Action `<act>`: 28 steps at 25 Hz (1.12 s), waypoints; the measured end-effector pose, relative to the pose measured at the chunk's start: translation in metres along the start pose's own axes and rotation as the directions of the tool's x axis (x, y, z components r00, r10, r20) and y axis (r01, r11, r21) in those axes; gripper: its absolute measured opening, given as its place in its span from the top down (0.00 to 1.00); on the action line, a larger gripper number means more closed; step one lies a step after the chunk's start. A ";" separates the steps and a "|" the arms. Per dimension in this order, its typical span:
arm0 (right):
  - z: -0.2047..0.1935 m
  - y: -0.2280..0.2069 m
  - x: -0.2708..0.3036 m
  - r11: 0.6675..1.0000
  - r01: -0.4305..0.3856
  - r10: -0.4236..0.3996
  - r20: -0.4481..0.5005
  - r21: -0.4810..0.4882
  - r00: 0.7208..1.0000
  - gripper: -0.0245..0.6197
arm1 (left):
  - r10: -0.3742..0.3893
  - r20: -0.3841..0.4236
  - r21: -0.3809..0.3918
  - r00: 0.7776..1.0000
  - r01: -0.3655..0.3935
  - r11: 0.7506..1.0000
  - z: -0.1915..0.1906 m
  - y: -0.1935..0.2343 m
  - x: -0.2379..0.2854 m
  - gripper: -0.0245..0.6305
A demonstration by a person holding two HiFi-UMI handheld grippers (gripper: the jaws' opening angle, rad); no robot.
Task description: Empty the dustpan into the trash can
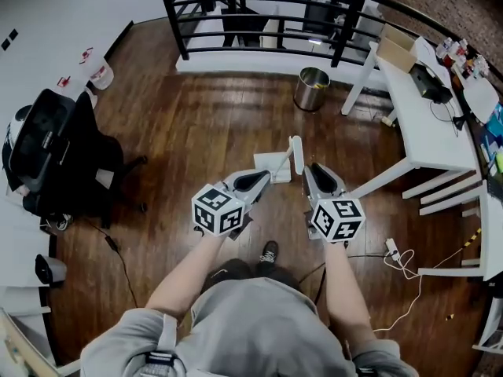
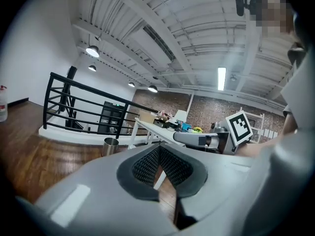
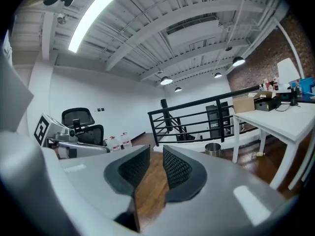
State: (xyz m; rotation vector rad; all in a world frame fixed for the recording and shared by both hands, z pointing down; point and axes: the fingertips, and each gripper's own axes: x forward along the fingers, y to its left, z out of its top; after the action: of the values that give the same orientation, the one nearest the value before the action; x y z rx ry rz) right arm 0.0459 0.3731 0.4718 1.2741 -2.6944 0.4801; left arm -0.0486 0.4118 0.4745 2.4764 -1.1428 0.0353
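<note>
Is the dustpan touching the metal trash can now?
Apart. The head view shows a stretch of wooden floor between the dustpan and the trash can.

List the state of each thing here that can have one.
Left gripper: shut, nothing between the jaws.
Right gripper: jaws slightly apart, nothing between them.
Dustpan: on the floor, handle upright, not gripped.
Trash can: upright, no lid, apart from the dustpan.
</note>
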 end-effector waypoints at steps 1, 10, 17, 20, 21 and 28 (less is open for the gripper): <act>0.003 -0.004 0.009 1.000 0.002 -0.002 0.000 0.003 1.000 0.87 | 0.001 -0.002 -0.001 1.000 -0.001 1.000 0.005 0.009 0.008 0.96; 0.018 -0.023 0.078 0.994 0.109 -0.109 0.008 0.007 0.994 0.87 | -0.112 -0.068 0.022 0.991 0.114 0.993 0.028 0.082 0.066 0.96; 0.006 -0.025 0.146 0.956 0.287 -0.286 -0.028 0.063 0.958 0.90 | -0.297 -0.185 0.004 0.937 0.303 0.953 0.023 0.148 0.094 0.96; -0.021 -0.025 0.169 0.920 0.363 -0.355 -0.078 0.148 0.932 0.87 | -0.375 -0.239 0.005 0.896 0.387 0.922 0.020 0.166 0.103 0.96; -0.034 -0.026 0.174 0.902 0.391 -0.379 -0.100 0.181 0.920 0.86 | -0.395 -0.258 0.003 0.882 0.410 0.912 0.018 0.169 0.105 0.96; -0.124 -0.072 0.189 0.686 0.638 -0.587 -0.252 0.351 0.770 0.63 | -0.472 -0.343 -0.026 0.812 0.494 0.869 -0.002 0.183 0.109 0.96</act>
State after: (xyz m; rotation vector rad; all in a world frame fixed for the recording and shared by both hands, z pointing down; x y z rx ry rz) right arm -0.0226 0.2335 0.6516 2.0642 -1.9164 1.0218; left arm -0.1104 0.2274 0.5623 2.6096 -0.3520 0.3431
